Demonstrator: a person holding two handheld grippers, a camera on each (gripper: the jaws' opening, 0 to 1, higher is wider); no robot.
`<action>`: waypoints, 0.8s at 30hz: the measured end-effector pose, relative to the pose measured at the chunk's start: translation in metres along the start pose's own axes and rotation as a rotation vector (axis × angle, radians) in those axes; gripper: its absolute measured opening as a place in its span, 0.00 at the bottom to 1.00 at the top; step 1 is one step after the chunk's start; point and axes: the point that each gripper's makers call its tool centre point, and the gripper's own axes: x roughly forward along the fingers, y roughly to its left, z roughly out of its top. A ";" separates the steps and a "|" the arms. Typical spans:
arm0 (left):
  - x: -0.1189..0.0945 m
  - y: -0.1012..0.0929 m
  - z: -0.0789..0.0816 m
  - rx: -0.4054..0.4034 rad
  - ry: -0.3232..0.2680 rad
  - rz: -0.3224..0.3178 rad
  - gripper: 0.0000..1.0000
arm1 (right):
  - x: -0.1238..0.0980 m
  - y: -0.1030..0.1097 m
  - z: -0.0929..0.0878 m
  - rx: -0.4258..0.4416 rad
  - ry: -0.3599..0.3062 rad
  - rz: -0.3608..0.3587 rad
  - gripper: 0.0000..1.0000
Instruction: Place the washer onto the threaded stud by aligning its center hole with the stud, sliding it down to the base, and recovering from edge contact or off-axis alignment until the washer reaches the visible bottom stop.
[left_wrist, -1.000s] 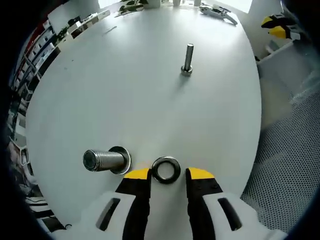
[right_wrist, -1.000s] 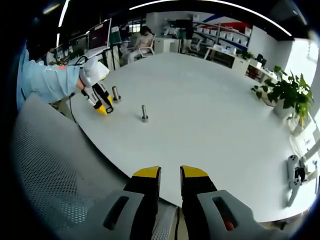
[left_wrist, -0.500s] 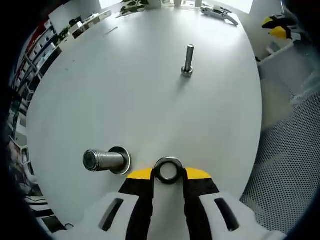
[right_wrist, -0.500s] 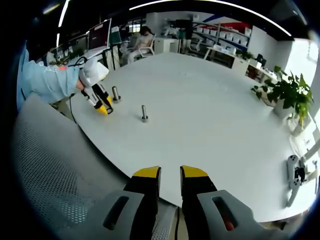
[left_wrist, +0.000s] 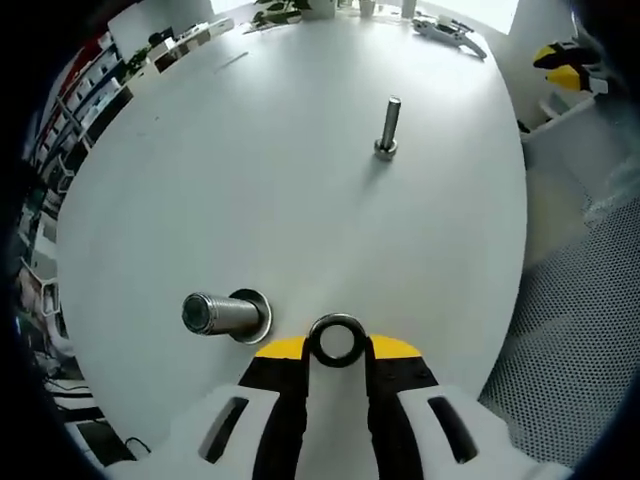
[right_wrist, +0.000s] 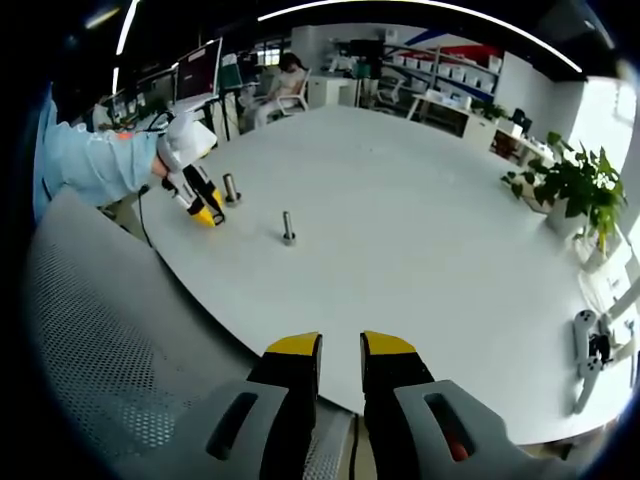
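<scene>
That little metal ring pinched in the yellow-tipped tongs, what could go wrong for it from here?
The washer is gripped only by its edges at the left tongs' yellow tips, so it might slip or tilt. The thick threaded stud stands off to the side; coming in off-axis could catch the washer on the stud's top rim. A second, thinner stud stands farther out and might be mistaken for the target.

My left gripper (left_wrist: 337, 347) has one obstacle close by, the thick stud (left_wrist: 222, 314) just left of its jaws. The thin bolt (left_wrist: 387, 128) stands well apart; bare tabletop (left_wrist: 250, 180) lies between.
</scene>
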 end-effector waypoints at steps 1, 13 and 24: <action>-0.001 0.001 0.000 0.000 0.000 0.002 0.19 | 0.000 0.000 0.000 0.000 0.000 0.000 0.18; -0.015 0.004 0.003 -0.035 -0.014 0.014 0.19 | 0.000 0.000 0.000 -0.003 0.000 0.001 0.18; -0.039 0.011 0.016 -0.037 -0.051 0.049 0.19 | 0.000 0.001 0.000 -0.008 0.002 0.004 0.18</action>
